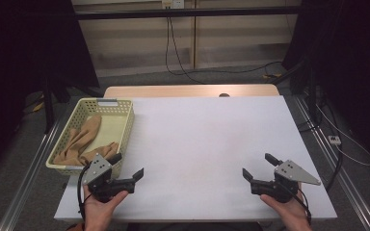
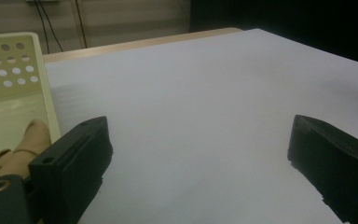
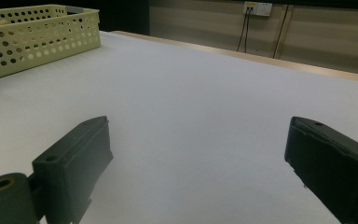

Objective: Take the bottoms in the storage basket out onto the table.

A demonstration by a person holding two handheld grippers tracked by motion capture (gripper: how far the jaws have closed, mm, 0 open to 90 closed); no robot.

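With both claws released and empty, left claw (image 1: 129, 166) beside the basket (image 1: 123, 126), right claw (image 1: 262, 167) low over the counter (image 1: 207, 144): reach left-handed for the tan cloth (image 1: 84, 142) inside, pinching a raised fold.

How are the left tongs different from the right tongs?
The left tongs sit right beside the yellow basket, which holds a tan cloth; the right tongs sit at the other side of the white table, with nothing near them. In the high view the left tongs point up and to the right, the right tongs up and to the left. Both are black, wide open, empty and held in a hand.
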